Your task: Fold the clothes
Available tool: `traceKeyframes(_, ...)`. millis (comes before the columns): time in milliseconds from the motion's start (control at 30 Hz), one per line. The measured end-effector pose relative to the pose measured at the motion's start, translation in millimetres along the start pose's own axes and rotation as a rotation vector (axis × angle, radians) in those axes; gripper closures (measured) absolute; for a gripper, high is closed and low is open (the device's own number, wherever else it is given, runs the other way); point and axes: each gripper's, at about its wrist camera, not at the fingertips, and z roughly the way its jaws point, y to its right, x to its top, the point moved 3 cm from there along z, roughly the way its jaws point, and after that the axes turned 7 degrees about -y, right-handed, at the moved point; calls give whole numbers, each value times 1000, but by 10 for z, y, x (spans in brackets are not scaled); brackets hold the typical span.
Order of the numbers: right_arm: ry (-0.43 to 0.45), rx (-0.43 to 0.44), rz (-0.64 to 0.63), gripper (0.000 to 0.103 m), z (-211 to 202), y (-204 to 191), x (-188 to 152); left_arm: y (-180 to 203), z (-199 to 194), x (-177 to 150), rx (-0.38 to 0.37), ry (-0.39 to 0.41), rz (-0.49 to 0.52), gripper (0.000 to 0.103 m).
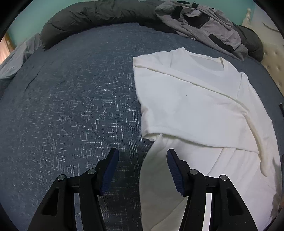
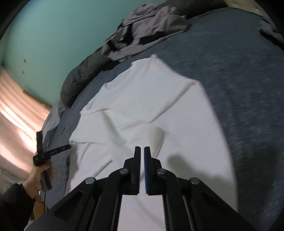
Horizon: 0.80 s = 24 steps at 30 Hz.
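Observation:
A white T-shirt lies on the blue bed cover, one side folded over its front and the collar at the far end. My left gripper hovers open just above the shirt's near left hem, with one finger over the cover, the other over the white cloth, and nothing between them. In the right wrist view the same T-shirt spreads out below my right gripper. Its jaws stand together with only a thin slit, and no cloth shows between them. A hand at the left edge holds the left gripper.
A crumpled grey garment with black patches lies at the far side of the bed, against a dark rolled duvet. A cream tufted headboard borders the right. Bare blue cover stretches left of the shirt.

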Motion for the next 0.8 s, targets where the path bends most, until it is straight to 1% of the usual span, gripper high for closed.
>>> traceKeyframes(133,2,-2,54,100,37,169,32,4,-23,9,16,1,14,43)
traceKeyframes(233,-42,45,84,99,117,156,-27,-5,-30,20,10,4,5,43)
traceKeyframes(267,-55,45,99,97,151,145,-51,-7,-28,25,7,4,2,43)
traceKeyframes(333,-70,44,103,69,206,101,-69,1,-23,21,1,5,1,43)
traceKeyframes(367,-71,58,105,42,228,74,-74,6,-21,18,-2,5,1,43)
traceKeyframes(400,-70,74,106,39,242,55,-78,13,-19,15,-4,5,2,43)
traceKeyframes(600,-90,30,39,40,405,-71,-45,47,13,-6,-7,2,9,43)
traceKeyframes(733,-116,7,-4,47,547,-128,-76,36,28,-13,-20,3,0,43)
traceKeyframes(767,-119,1,-10,50,575,-136,-80,34,29,-17,-23,4,0,43)
traceKeyframes(800,-117,-1,-18,55,591,-147,-80,33,30,-22,-25,3,1,43)
